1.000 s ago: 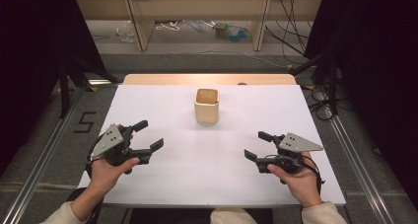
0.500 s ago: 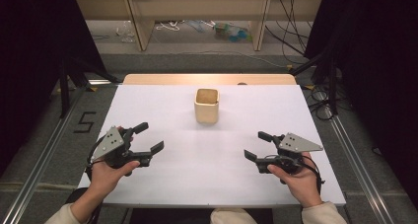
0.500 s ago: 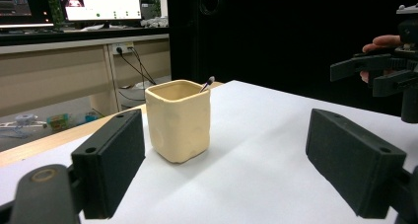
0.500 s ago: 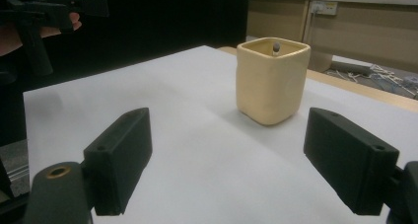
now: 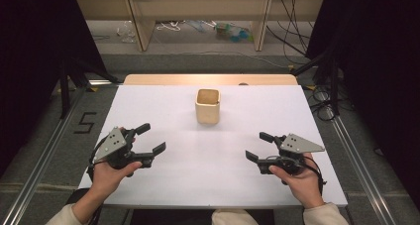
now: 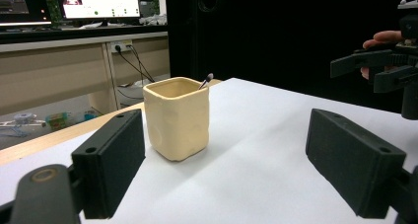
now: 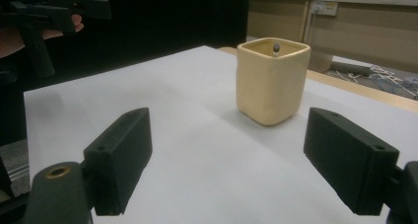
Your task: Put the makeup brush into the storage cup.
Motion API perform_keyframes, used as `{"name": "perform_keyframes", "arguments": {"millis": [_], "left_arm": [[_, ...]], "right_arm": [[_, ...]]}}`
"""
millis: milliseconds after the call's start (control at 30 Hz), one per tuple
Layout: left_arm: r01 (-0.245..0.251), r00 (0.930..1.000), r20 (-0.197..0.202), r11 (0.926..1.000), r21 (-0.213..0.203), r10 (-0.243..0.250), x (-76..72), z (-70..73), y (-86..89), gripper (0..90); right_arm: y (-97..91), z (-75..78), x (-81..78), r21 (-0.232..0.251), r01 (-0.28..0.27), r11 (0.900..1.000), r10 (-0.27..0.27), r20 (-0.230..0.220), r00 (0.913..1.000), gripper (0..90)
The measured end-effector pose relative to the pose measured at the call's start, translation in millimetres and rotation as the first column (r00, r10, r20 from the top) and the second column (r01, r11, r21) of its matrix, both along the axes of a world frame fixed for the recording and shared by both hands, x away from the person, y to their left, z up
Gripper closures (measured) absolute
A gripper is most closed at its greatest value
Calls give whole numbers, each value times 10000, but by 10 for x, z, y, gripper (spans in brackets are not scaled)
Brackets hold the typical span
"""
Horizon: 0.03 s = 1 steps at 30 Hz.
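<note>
A cream square cup point(image 5: 207, 106) stands upright at the middle back of the white table point(image 5: 213, 180). The cup point(image 6: 177, 117) has a thin stick with a dark tip point(image 6: 205, 81) poking just over its rim; that tip point(image 7: 276, 48) also peeks above the cup point(image 7: 270, 80) in the right gripper view. My left gripper point(image 5: 150, 138) is held at the front left, open and holding nothing, its jaws aimed toward the cup. At the front right my right gripper point(image 5: 259, 145) is open too, with nothing between its jaws.
A wooden strip point(image 5: 208, 79) runs along the table's far edge. Beyond it are shelf legs, cables and clutter on the floor point(image 5: 218, 29). Metal rails point(image 5: 44, 150) flank the table. White surface lies bare between the grippers and the cup.
My left gripper has shifted slightly downward and toward the table's front. The right gripper and the cup have stayed put.
</note>
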<state>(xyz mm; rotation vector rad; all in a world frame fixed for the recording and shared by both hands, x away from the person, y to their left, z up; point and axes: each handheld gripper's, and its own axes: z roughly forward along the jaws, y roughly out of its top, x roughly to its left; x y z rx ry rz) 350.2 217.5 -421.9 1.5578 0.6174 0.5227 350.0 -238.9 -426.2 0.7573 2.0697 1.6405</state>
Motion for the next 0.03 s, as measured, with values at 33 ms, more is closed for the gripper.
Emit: {"name": "perform_keyframes", "arguments": {"millis": [33], "left_arm": [[4,10000,-4,10000,10,-4,0,0,1,149]], "right_arm": [[0,0,-1,6,18,10000,-18,-4,10000,197]]}}
